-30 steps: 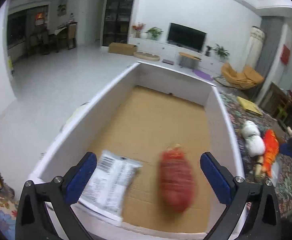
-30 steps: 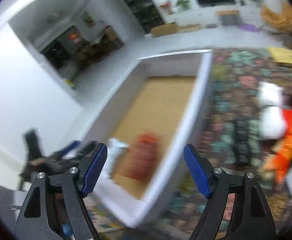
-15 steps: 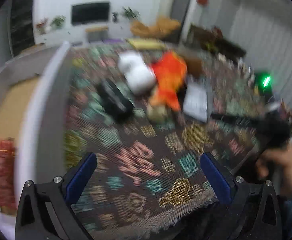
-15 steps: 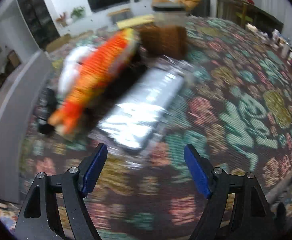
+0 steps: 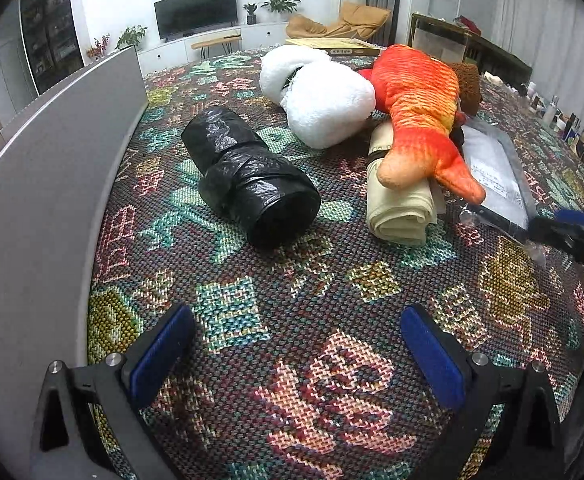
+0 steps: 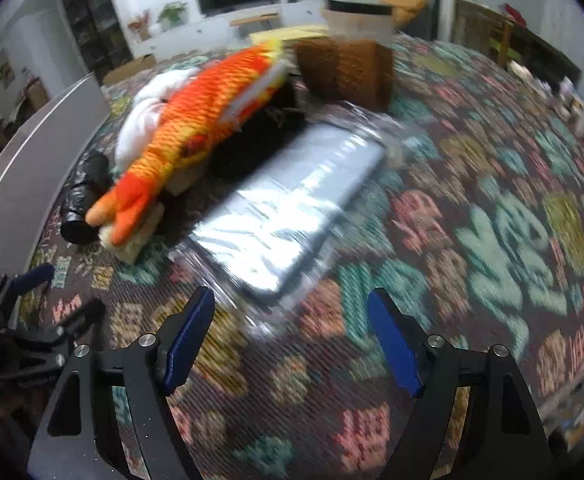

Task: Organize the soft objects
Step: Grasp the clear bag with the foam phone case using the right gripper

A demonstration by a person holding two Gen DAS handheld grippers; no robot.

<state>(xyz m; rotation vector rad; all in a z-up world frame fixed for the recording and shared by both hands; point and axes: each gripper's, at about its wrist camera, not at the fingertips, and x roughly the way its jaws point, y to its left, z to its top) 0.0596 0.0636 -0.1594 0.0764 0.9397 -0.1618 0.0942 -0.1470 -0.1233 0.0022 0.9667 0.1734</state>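
Left wrist view shows the left hand-held gripper [image 5: 296,354] spread and empty (likewise the right hand-held gripper [image 6: 290,344]), aimed at the black bag roll [image 5: 252,176] lying beside the white box wall [image 5: 48,168], likely the next pick.

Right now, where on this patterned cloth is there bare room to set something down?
Bare cloth lies between the left gripper and the black roll, and right of the silver packet. Crowded around the orange fish and white plush.
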